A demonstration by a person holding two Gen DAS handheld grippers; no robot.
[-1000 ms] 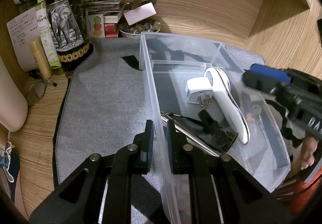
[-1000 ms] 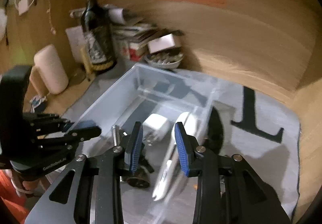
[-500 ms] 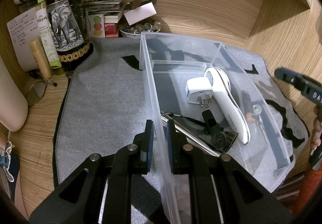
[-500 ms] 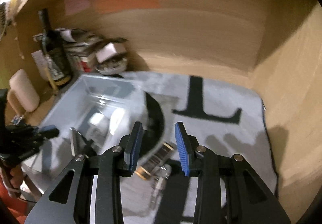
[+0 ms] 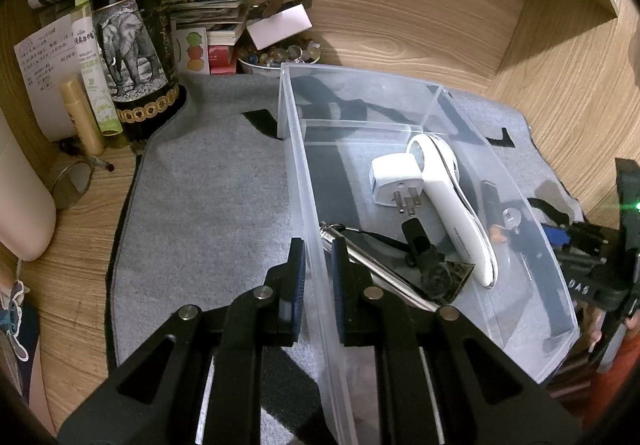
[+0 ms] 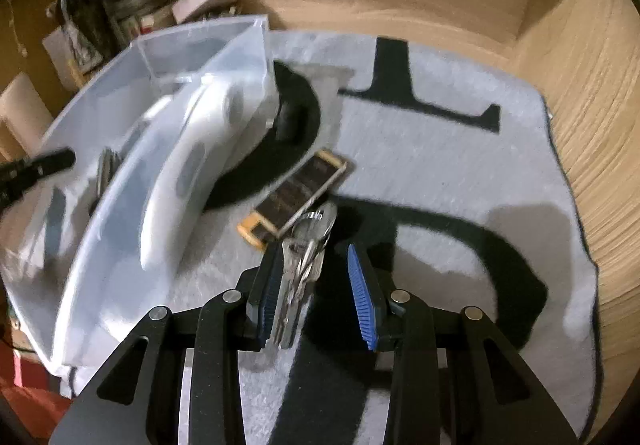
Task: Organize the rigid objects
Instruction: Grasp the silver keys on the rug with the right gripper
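A clear plastic bin [image 5: 304, 181] stands on the grey mat. My left gripper [image 5: 318, 277] is shut on its left wall. Inside lie a white plug adapter [image 5: 394, 179], a white handheld device [image 5: 452, 197], a metal tool [image 5: 372, 265] and a small black part [image 5: 420, 245]. My right gripper [image 6: 316, 285] is open, low over the mat right of the bin [image 6: 120, 173]. A bunch of keys [image 6: 304, 265] lies between its fingers, against the left pad. A flat dark box with a yellow edge [image 6: 298, 191] lies just ahead. The right gripper [image 5: 560, 237] also shows beyond the bin's right wall.
A dark wine bottle [image 5: 132, 29], tubes, papers, books and a bowl of stones [image 5: 276, 55] crowd the back left corner. Wooden walls close the back and right. The grey mat [image 6: 440, 165] has black letters on it.
My right gripper has left the bin, swung right and come down over the mat, so the keys now lie between its fingers. My left gripper has held the bin wall without moving.
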